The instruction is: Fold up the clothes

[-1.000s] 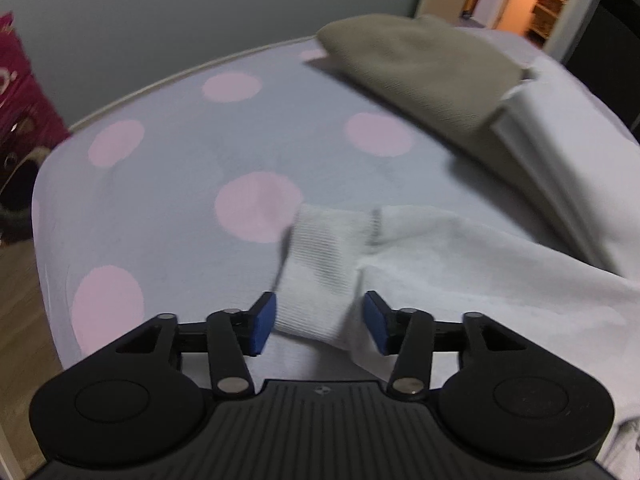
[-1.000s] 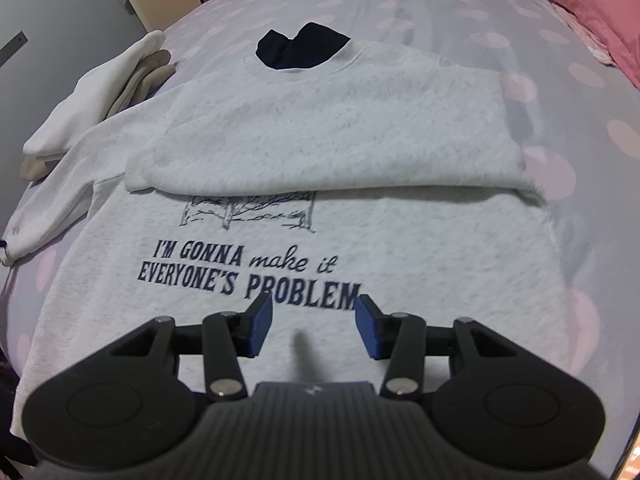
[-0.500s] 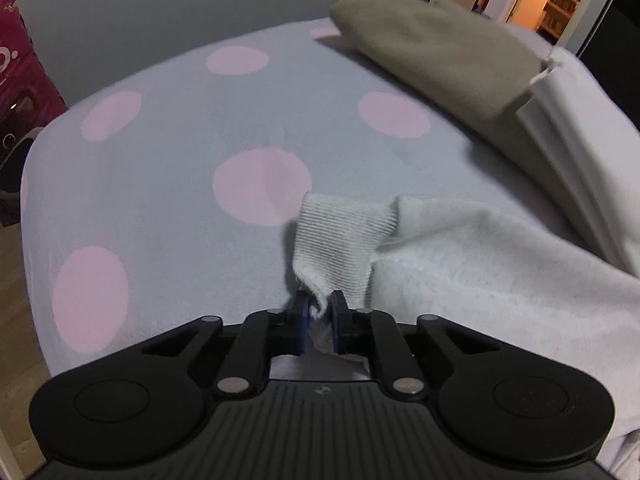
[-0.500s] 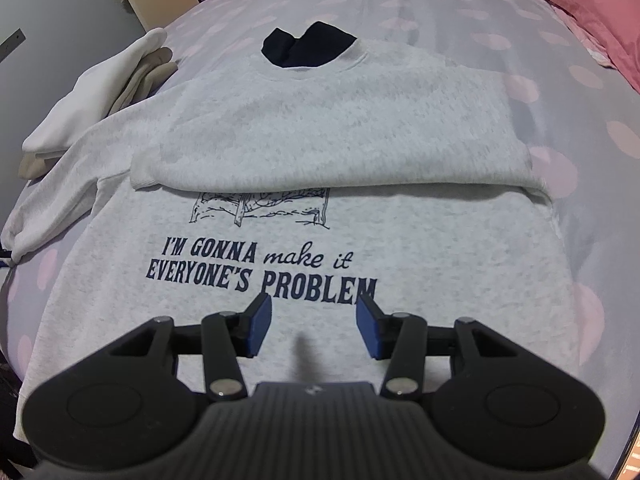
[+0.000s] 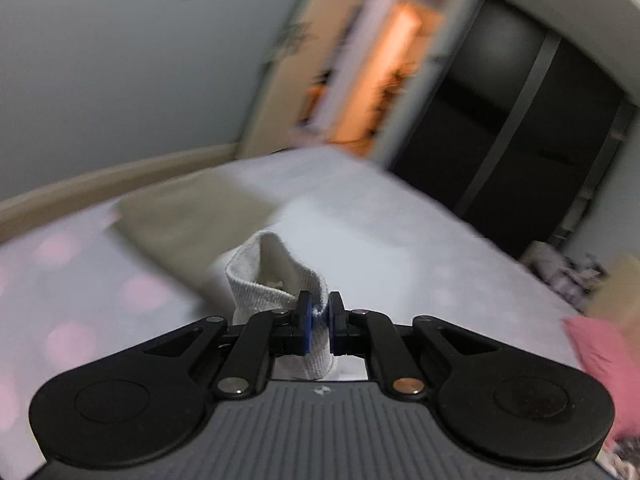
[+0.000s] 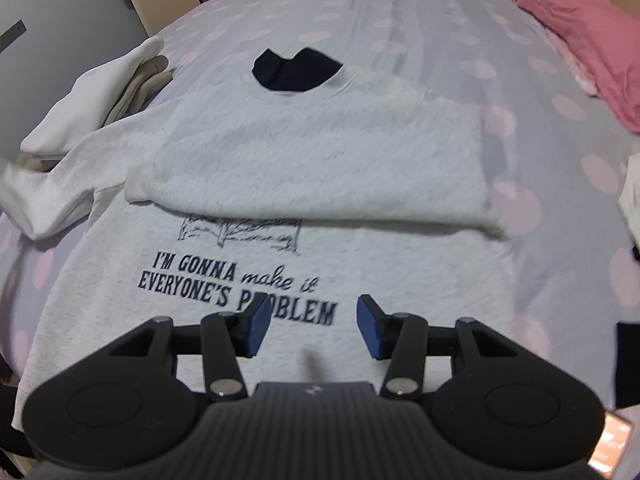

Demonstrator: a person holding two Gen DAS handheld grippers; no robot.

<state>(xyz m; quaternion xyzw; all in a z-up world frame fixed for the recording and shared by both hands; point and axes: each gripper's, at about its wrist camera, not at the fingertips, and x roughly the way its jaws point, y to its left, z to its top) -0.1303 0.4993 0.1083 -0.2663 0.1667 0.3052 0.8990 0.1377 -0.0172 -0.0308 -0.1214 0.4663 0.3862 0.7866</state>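
Change, left: left gripper (image 5: 319, 317) was open around the ribbed sleeve cuff (image 5: 267, 280) a second ago; jaws have just been closing and now pinch the cuff edge. Cuff now lifted off the bed, view tipped up to wall and doorway, heavy blur.
Change, right: right gripper (image 6: 313, 320) same half-open gap, nothing between the pads; it sits a bit higher over the print than before.
Change, sweatshirt: left sleeve (image 6: 48, 196) at 9 o'clock in the right view now raised and blurred at its end; earlier it lay flat.
Task item: grey sweatshirt (image 6: 280, 264) flat on the bed, front up, navy print "I'M GONNA make it EVERYONE'S PROBLEM" (image 6: 236, 284) just ahead of the right fingers; other sleeve (image 6: 320, 172) folded across the chest above the print.
Collar: dark navy lining (image 6: 294, 70) at 12 o'clock.
Edges: bed edge near the sweatshirt's left side, 8 to 9 o'clock, right view; hem under the right gripper.
Open room: bare sheet beyond the collar at 12 o'clock and to the right at 2 to 3 o'clock.
Obstacles: folded white and beige clothes stack (image 6: 104, 96) at 10 o'clock, touching the left sleeve area; beige folded item (image 5: 180, 220) at 10 o'clock, left view.
Surface: grey bedsheet with pink dots (image 6: 440, 20).
Pillow: pink pillow (image 6: 580, 32) at 2 o'clock.
Room: grey wall (image 5: 120, 80), lit doorway (image 5: 380, 72) at 12 o'clock, dark wardrobe (image 5: 520, 140) at 2 o'clock, left view.
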